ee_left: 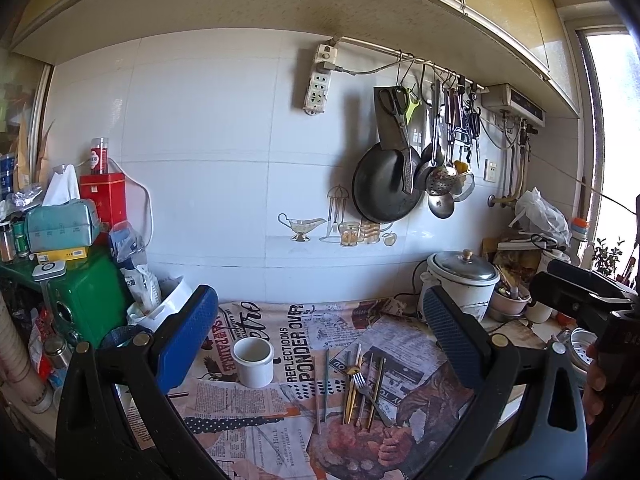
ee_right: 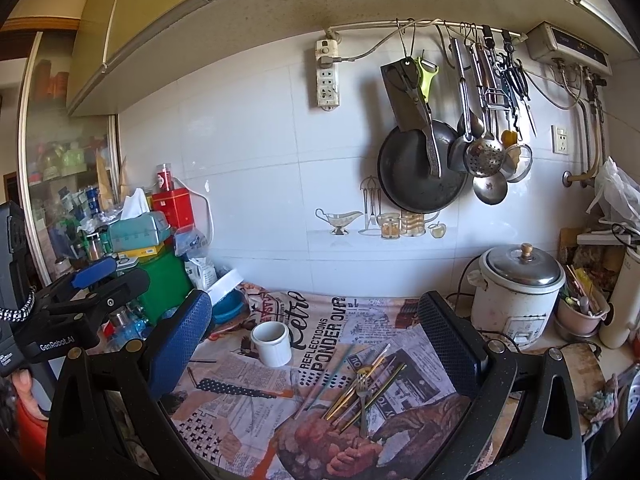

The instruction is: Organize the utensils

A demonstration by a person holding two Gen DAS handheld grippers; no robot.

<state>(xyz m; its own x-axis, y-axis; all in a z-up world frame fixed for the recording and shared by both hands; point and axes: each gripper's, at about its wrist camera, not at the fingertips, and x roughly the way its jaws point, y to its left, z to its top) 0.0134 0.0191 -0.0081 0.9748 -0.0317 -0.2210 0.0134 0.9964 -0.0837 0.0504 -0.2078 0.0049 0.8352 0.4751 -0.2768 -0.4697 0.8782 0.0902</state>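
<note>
A loose pile of utensils (ee_left: 362, 390) lies on the newspaper-print cloth (ee_left: 264, 432): a silver fork (ee_left: 370, 394), gold and dark chopsticks, and a thin green stick (ee_left: 326, 380) a little to the left. The right wrist view shows the same pile of utensils (ee_right: 360, 388), with the fork (ee_right: 362, 400) on top. A white ceramic cup (ee_left: 253, 361) stands upright left of the pile, and again as the cup (ee_right: 272, 342). My left gripper (ee_left: 320, 340) hangs open above the cloth, holding nothing. My right gripper (ee_right: 316, 336) is open too, above the pile.
A white rice cooker (ee_left: 460, 284) with a metal lid stands at the back right. Boxes, a tissue pack (ee_left: 60, 220) and a green tin (ee_left: 90, 296) crowd the left. A black pan (ee_left: 386, 188), ladles and scissors hang on the tiled wall. A person's hand (ee_right: 24, 392) holds the other gripper.
</note>
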